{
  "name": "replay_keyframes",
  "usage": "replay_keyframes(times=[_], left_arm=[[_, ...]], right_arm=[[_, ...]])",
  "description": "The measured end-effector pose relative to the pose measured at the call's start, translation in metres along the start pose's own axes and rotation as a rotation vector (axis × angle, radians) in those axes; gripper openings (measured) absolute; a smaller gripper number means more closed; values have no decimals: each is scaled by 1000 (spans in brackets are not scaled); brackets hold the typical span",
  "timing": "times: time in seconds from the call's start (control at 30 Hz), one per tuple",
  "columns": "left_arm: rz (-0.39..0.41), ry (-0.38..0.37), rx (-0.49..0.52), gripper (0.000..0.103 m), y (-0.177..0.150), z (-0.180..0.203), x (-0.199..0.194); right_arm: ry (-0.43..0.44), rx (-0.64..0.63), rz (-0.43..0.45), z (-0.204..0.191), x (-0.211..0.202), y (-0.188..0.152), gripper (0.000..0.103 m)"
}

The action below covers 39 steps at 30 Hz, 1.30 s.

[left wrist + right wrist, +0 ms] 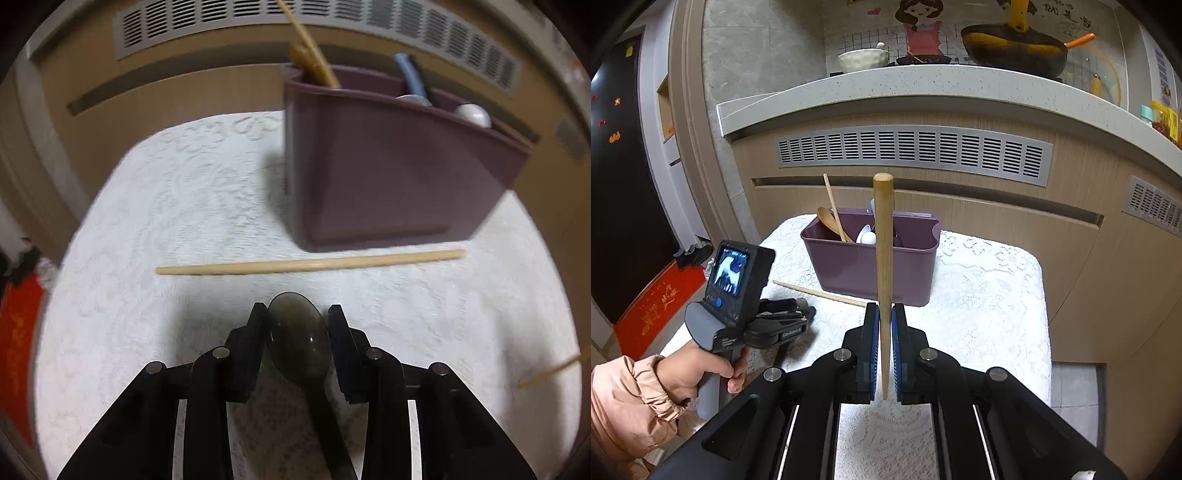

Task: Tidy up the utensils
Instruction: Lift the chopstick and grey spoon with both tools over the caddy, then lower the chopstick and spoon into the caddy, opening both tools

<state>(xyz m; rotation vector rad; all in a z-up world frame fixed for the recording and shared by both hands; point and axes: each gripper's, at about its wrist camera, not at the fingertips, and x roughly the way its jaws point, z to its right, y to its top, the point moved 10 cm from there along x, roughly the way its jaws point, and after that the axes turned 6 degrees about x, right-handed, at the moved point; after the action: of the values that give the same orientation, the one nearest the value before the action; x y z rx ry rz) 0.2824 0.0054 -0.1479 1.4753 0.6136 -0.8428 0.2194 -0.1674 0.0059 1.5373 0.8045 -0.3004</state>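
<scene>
A purple utensil holder stands on a white lace-covered table. It holds a wooden spoon, a chopstick and white spoons. My right gripper is shut on a wooden chopstick, held upright above the table in front of the holder. My left gripper has its fingers on either side of a dark spoon's bowl, low over the cloth. The holder also shows in the left wrist view. Another chopstick lies flat just before the holder.
A cabinet front with grey vents rises right behind the table under a countertop with a bowl and wok. A red mat lies on the floor at left. The left gripper and hand show in the right wrist view.
</scene>
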Motion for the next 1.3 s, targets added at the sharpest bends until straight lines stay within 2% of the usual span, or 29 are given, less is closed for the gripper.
replay_keyframes(times=[0.13, 0.27, 0.43, 0.57, 0.7, 0.87, 0.93, 1.0, 1.1, 1.3], left_arm=[[88, -14, 31, 34, -5, 1, -31], [220, -2, 65, 34, -2, 5, -83], [383, 21, 112, 34, 21, 12, -135], [512, 13, 157, 34, 47, 24, -185], [624, -2, 213, 34, 94, 37, -237], [771, -12, 246, 35, 171, 45, -305], [812, 12, 252, 35, 193, 45, -318], [844, 32, 245, 35, 216, 41, -322], [839, 7, 215, 35, 237, 35, -305], [716, -2, 191, 35, 253, 27, -216]], right_arm=[[-6, 0, -1, 2, -2, -1, 6], [-14, 0, -3, 3, -4, -3, 6], [-18, 7, 3, 3, -8, -2, 6], [-15, 11, 43, 3, -20, 12, 6], [-20, -26, 135, -2, -44, 54, 6], [-44, -65, 297, -6, -81, 139, 6], [-46, -67, 351, -7, -87, 171, 6], [-34, -63, 390, -8, -84, 193, 6], [-20, -57, 401, -10, -64, 207, 6], [-35, -39, 302, -5, 16, 200, 6]])
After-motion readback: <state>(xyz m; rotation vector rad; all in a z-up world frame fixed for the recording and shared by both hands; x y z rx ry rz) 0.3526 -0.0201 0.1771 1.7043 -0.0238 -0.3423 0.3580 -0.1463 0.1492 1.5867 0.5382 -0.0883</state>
